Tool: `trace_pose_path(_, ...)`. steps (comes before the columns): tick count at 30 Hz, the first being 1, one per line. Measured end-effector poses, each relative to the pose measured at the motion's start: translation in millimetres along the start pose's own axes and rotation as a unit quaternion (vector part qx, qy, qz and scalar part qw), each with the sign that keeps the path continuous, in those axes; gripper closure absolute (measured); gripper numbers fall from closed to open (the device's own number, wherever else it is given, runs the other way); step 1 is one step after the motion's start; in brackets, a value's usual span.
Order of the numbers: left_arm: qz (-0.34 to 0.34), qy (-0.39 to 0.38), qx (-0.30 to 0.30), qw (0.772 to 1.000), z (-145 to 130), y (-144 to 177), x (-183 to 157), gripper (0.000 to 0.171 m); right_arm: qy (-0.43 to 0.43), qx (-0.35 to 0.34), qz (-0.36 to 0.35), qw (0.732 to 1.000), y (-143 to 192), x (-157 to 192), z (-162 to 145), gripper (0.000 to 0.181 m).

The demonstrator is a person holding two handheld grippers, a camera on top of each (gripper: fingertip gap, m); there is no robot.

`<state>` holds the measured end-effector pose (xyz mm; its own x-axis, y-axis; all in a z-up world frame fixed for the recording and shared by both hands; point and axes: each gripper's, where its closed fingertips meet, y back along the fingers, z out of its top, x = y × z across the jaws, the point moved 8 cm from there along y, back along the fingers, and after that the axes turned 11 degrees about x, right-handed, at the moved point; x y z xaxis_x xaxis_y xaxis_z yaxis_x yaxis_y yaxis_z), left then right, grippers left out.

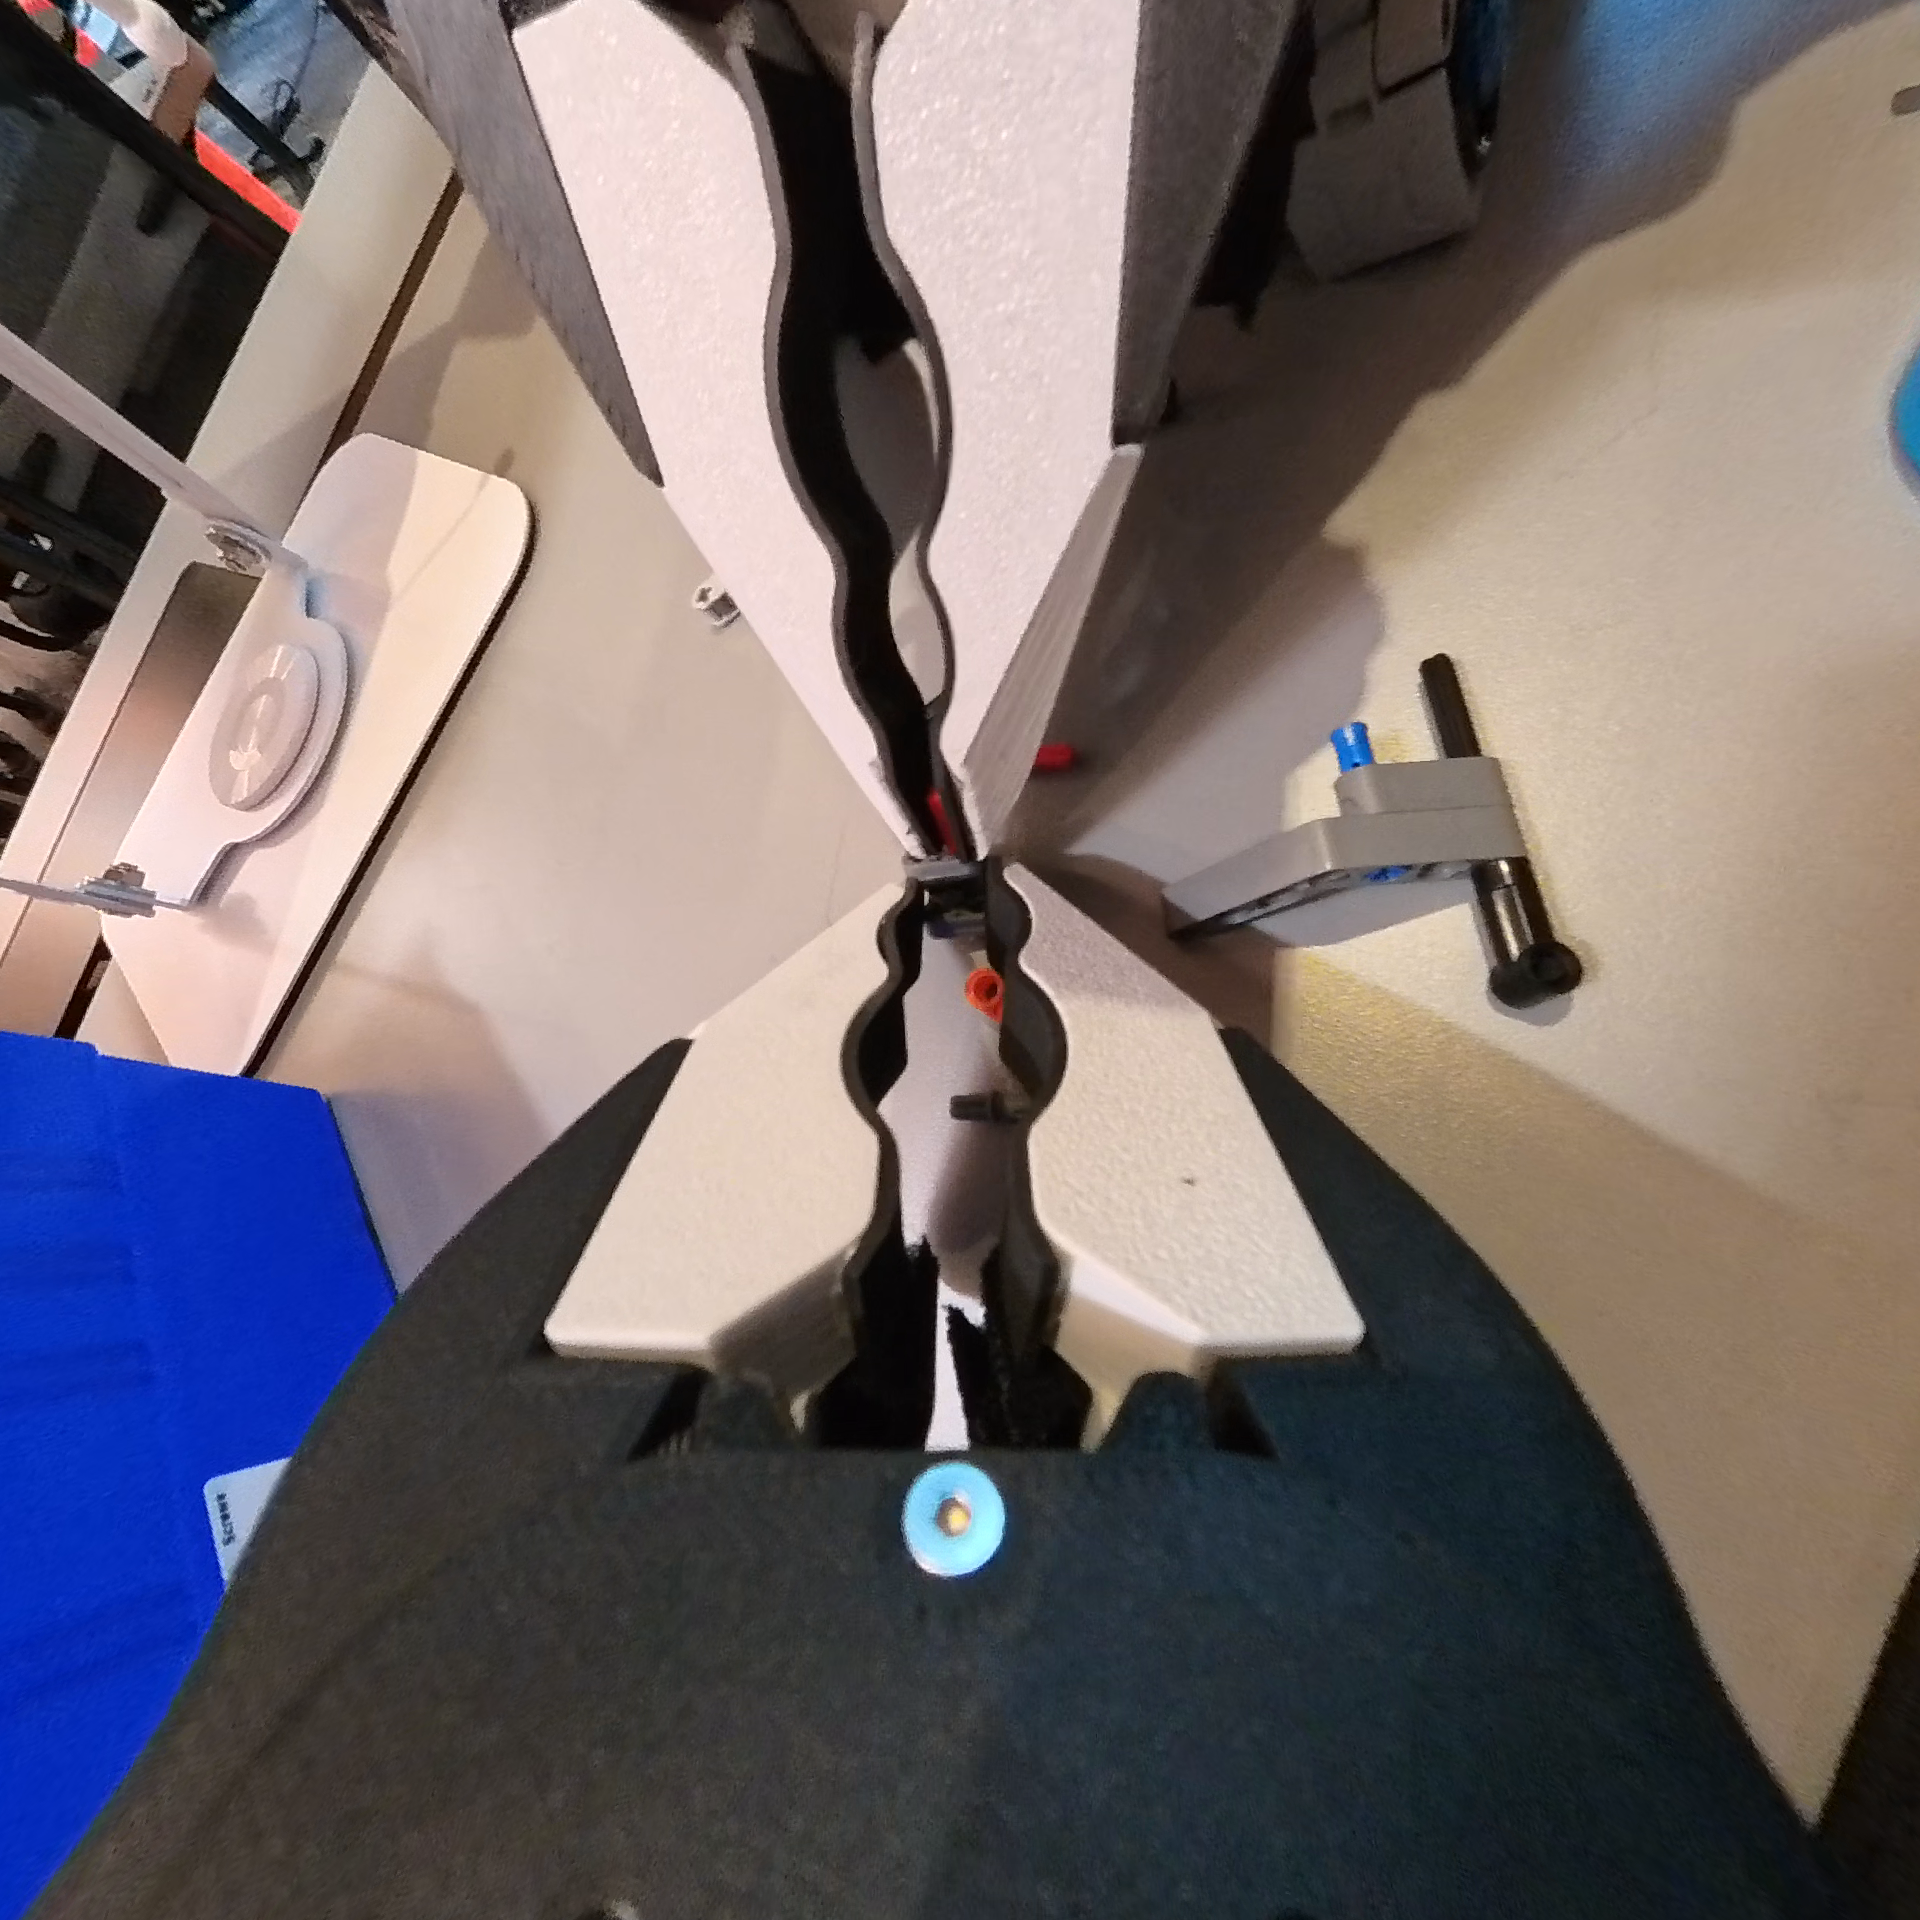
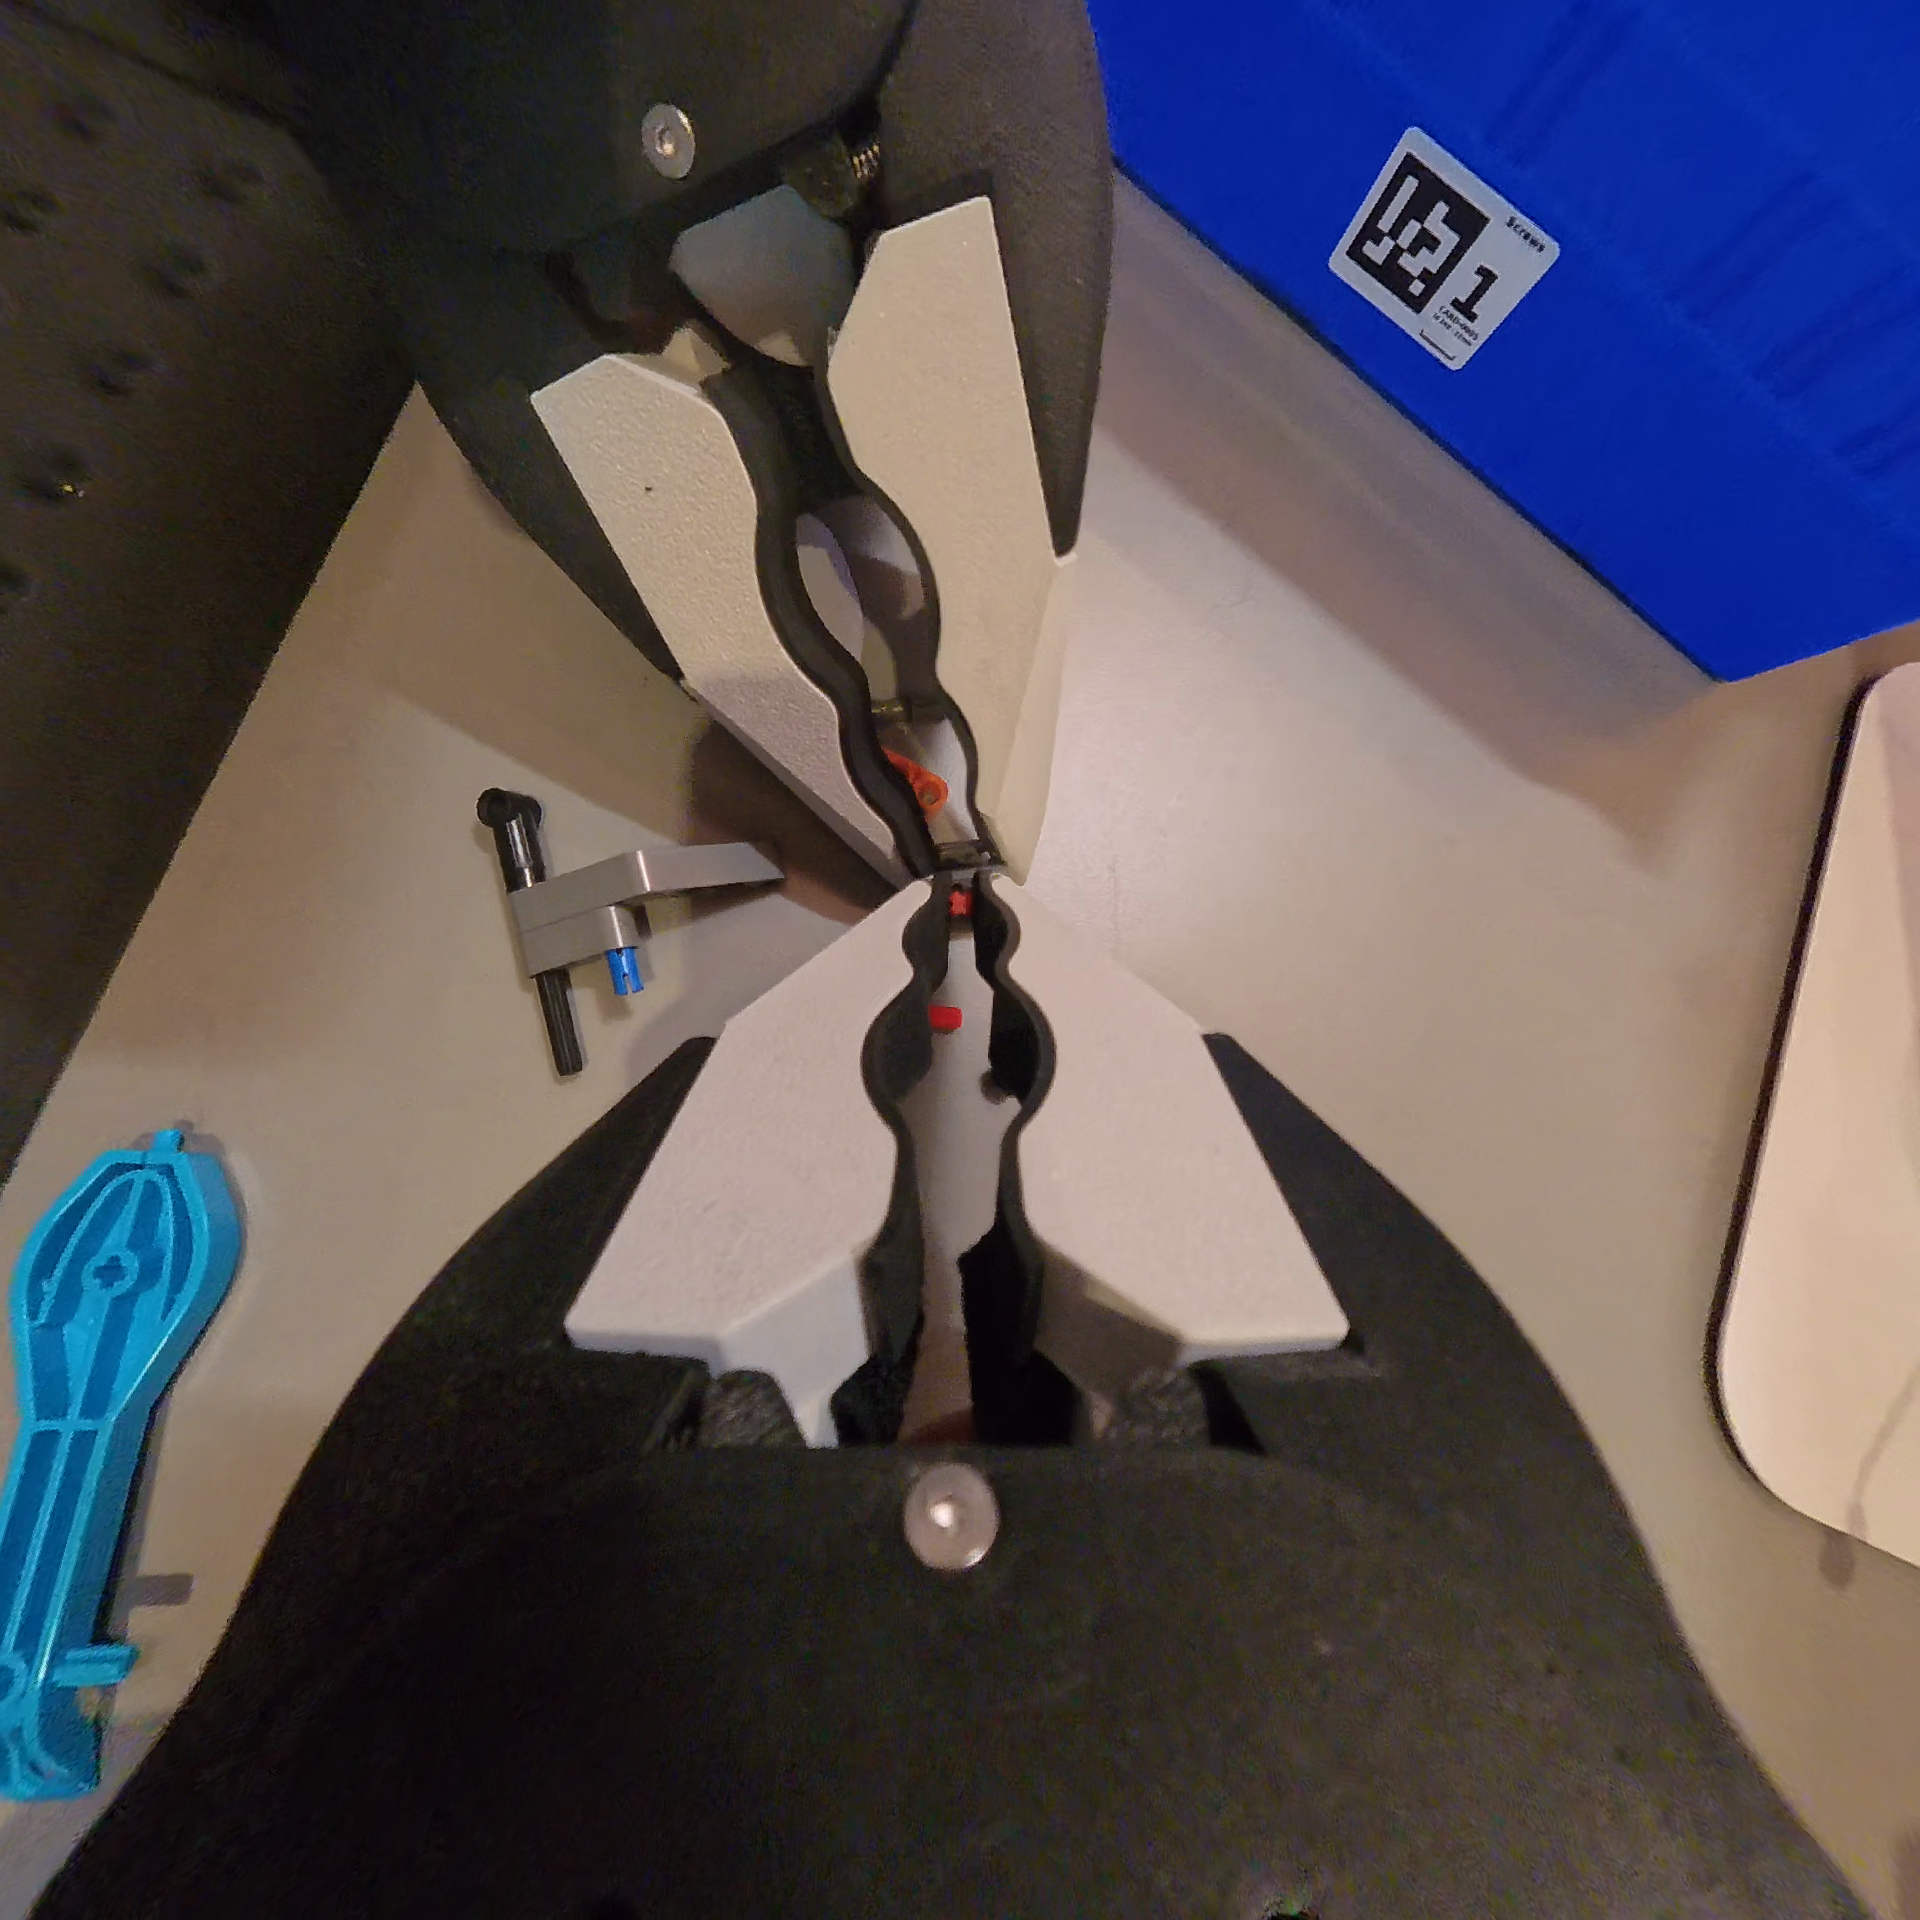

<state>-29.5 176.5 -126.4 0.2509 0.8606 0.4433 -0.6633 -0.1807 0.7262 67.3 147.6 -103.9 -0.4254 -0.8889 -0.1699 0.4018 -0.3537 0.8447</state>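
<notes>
My two grippers meet tip to tip above the table (image 1: 623, 831): left gripper (image 1: 951, 899) pinches a small dark piece (image 1: 948, 873), right gripper (image 2: 961, 902) clamps a red peg (image 2: 958, 902), lined up for mating.

There are two grippers, the left gripper (image 1: 951, 883) and the right gripper (image 2: 961, 883), and they meet tip to tip. On the tabletop (image 2: 1299, 831) I count one grey beam assembly (image 2: 623, 894) with one black axle (image 2: 535, 935) and one blue pin (image 2: 625, 971), one light blue tool (image 2: 94, 1351), one orange small piece (image 2: 920, 784) and one red small piece (image 2: 943, 1016). There is also one blue box (image 2: 1662, 468) with one white label (image 2: 1444, 247), and one pale board (image 2: 1849, 1143).
</notes>
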Motion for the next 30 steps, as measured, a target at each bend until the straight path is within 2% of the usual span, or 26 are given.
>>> trace_pose_path(10,0.016,-0.015,0.002,1.000,0.3,-0.1,-1.7,0.163,-0.055,-0.008,0.032,0.998,-0.2,-3.3,-1.4,0.180)
trace_pose_path(21,0.011,-0.033,-0.008,0.999,-1.0,-0.1,-0.7,0.163,0.048,-0.005,-0.028,0.998,-0.3,4.2,-1.5,0.180)
trace_pose_path(30,0.018,-0.039,-0.007,0.999,-1.0,-0.1,-1.2,0.163,0.037,-0.013,-0.031,0.999,-0.4,3.8,-2.4,0.180)
